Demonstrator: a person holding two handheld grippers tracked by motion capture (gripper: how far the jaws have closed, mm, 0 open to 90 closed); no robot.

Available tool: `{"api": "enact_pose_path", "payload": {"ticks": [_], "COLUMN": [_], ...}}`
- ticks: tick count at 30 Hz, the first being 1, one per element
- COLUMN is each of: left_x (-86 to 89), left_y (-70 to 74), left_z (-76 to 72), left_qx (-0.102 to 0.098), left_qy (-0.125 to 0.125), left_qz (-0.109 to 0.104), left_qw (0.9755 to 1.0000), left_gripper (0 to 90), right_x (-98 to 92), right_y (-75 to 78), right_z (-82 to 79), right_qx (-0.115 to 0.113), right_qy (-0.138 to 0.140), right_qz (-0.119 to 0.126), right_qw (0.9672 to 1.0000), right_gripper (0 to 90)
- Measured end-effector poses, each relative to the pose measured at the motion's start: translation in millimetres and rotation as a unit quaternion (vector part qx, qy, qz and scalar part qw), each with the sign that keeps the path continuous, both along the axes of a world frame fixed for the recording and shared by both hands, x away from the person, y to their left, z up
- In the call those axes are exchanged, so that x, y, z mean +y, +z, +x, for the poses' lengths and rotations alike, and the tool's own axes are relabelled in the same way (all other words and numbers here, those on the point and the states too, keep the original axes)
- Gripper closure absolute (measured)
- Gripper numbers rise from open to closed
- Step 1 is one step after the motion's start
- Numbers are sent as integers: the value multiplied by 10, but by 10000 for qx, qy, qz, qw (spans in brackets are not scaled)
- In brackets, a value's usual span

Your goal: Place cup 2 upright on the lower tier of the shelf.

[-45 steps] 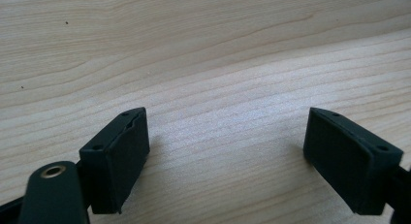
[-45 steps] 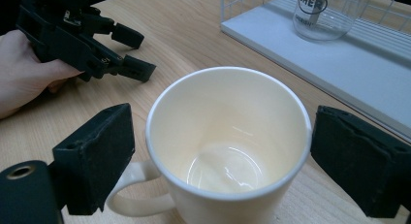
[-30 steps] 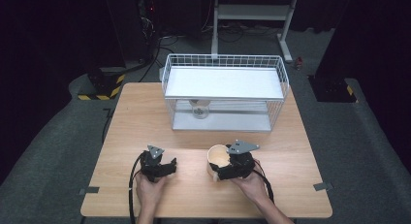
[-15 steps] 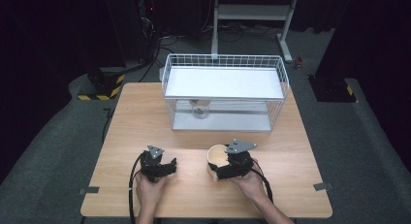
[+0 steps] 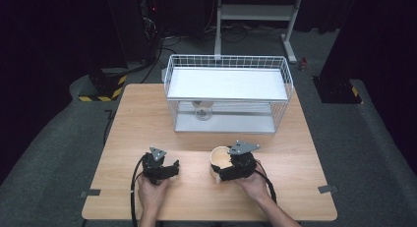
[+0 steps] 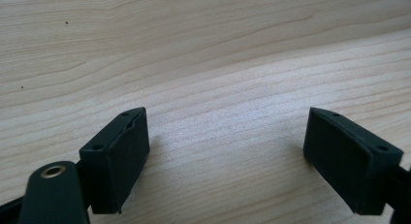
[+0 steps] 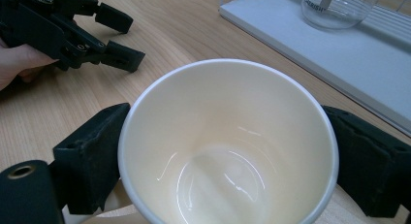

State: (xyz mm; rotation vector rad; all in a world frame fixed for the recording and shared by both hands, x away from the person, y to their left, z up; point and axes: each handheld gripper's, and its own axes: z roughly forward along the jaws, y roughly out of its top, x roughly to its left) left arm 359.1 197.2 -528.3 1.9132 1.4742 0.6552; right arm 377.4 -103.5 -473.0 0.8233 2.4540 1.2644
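Two claws: right claw (image 7: 228, 151) clamping cream cup (image 7: 228, 146), left claw (image 6: 228, 156) agape, empty

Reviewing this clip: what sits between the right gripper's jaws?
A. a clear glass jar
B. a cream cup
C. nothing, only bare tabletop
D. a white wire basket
B: in the right gripper view, both black pads of the right gripper press against the sides of the empty cream cup.
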Motion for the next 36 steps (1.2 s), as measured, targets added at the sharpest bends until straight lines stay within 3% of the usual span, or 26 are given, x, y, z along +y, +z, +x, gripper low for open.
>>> {"api": "enact_pose_path", "payload": {"ticks": [36], "left_x": [1], "left_y": [0], "left_z": [1], "left_qx": [-6], "left_qy": [-2], "left_qz": [-7], "left_qw": [10000], "left_gripper": [172], "right_x": [-22], "right_y": [45], "right_z": [24], "right_qx": [-63], "right_qy": [-36], "right_qz": [-46], "right_qw": [10000], "right_gripper": [95]}}
